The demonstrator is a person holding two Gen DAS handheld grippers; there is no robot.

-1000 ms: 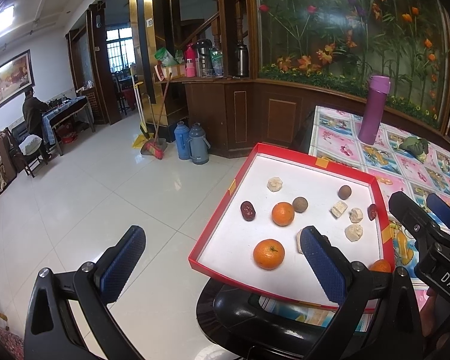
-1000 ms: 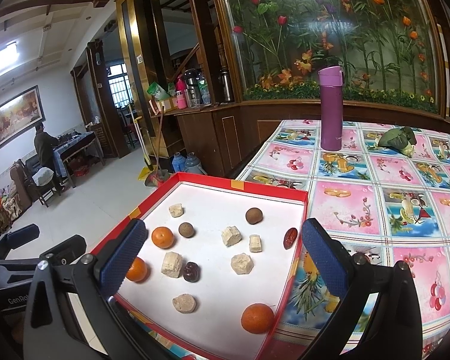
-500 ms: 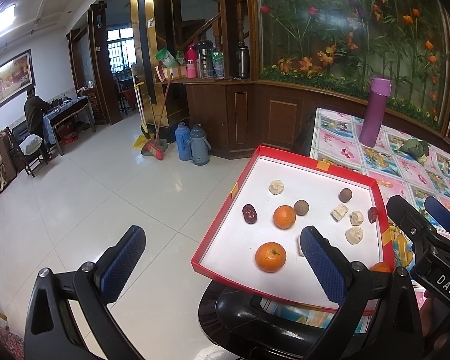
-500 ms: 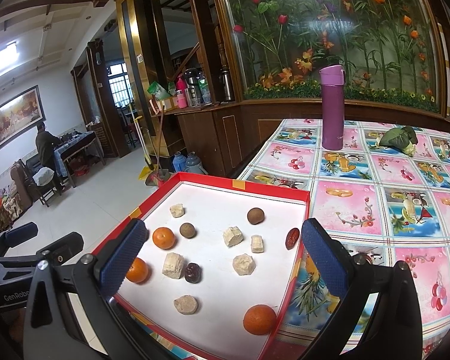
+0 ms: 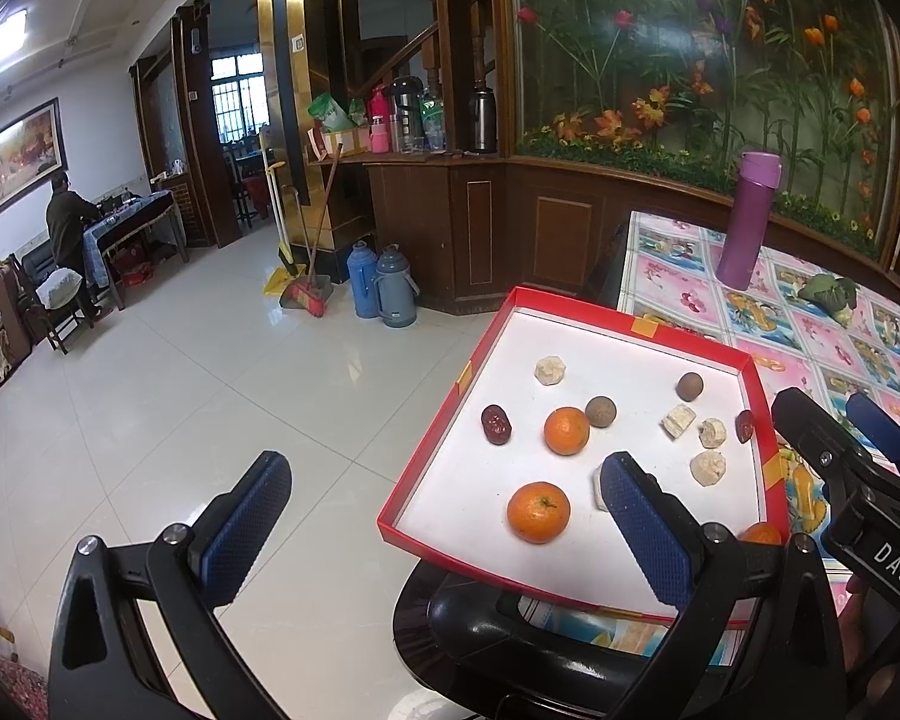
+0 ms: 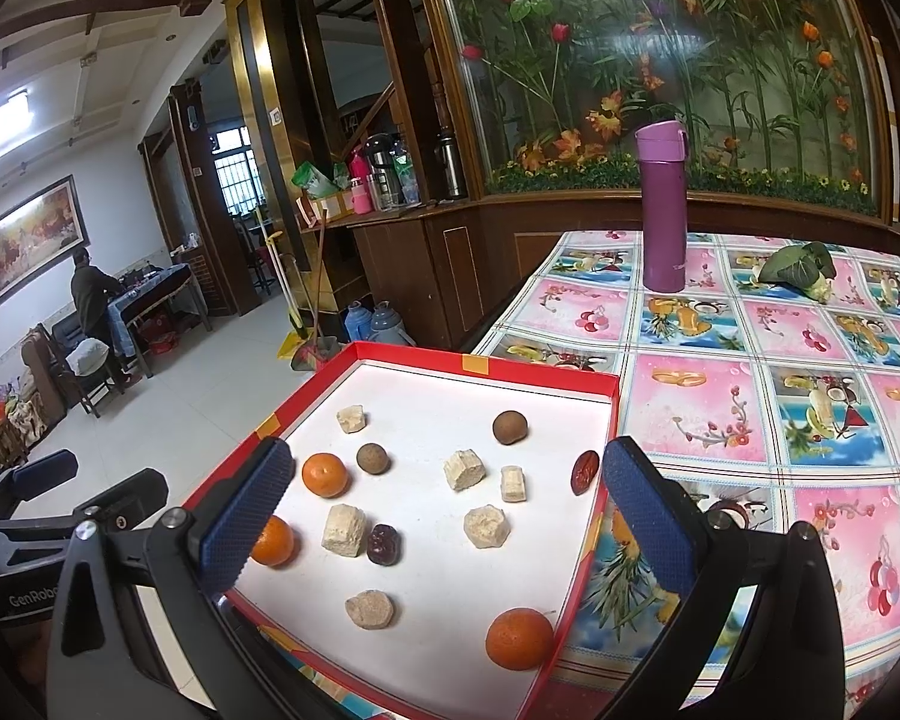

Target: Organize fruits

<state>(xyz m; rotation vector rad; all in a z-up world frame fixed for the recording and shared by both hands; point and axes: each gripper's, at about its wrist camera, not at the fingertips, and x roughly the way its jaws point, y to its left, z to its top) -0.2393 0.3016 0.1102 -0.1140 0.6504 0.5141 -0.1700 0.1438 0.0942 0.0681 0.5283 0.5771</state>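
Where red tray point(image 6: 594, 531) overhangs bench point(image 6: 768, 414) corner, contents lie loose on white floor: three oranges point(image 6: 325, 474), two brown round fruits point(image 6: 509, 426), two dark red dates point(image 6: 383, 543), six pale chunks point(image 6: 344, 528). Left gripper point(image 5: 444, 516) beside tray's left edge, jaws apart, empty. Right gripper point(image 6: 444, 510) over tray, jaws apart, empty. Purple flask point(image 6: 663, 207) upright further back on bench.

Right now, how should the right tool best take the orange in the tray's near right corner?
Grip the orange across its round middle, coming from above. It sits close to the red tray wall, so a side approach would likely hit the rim. The right tool is open, holding nothing.
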